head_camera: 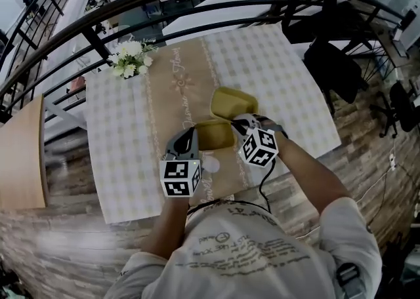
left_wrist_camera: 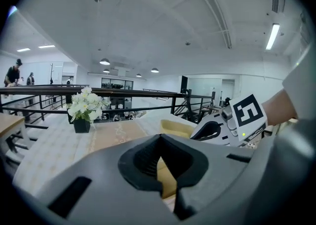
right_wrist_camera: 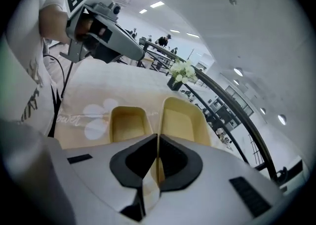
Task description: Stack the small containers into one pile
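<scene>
Two containers are sitting side by side, left gripper (left_wrist_camera: 164, 169) clamping the near container (head_camera: 215, 135) by its wall, right gripper (right_wrist_camera: 157, 162) clamping the far container (head_camera: 233, 103), the near one lying just left of the right jaws.

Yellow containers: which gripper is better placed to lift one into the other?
Probably right. The right gripper is shut on the wall of the farther container, beside the nearer container. The left gripper is shut on that one and can steady it.
</scene>
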A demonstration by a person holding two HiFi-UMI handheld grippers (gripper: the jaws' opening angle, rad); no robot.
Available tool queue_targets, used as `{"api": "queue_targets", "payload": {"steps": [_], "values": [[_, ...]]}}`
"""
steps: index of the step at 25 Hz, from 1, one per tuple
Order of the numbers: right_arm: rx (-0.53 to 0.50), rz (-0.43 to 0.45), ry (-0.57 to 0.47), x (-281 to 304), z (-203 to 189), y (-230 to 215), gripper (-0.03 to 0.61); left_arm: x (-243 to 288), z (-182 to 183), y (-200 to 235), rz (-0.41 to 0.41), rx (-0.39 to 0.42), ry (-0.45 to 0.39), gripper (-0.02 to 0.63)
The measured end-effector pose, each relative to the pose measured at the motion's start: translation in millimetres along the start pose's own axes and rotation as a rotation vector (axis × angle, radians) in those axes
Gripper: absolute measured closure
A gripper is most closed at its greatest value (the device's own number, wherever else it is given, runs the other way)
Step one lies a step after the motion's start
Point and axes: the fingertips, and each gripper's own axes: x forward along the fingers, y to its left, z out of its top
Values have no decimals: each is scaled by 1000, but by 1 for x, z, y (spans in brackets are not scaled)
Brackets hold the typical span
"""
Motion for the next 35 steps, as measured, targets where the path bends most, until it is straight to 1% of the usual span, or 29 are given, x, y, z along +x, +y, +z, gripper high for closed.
{"api": "queue_targets", "payload": {"steps": [3,7,11,15,22,35], "values": [[-49,41,-26,9,18,15,561,-12,-5,12,39,-18,-1,611],[-108,104,-38,18,30,41,561,-24,-10,24,79,-38,-5,611],[-172,157,-33,24,34,66,561,-35,-18,33,108,-59,2,611],[-199,197,-21,27,30,83,561,-40,-26,37,123,-75,12,611],[-209,235,9,31,19,100,561,-44,-30,40,128,-85,11,611],[-249,254,23,33,13,111,561,-45,-33,38,125,-87,15,611]]}}
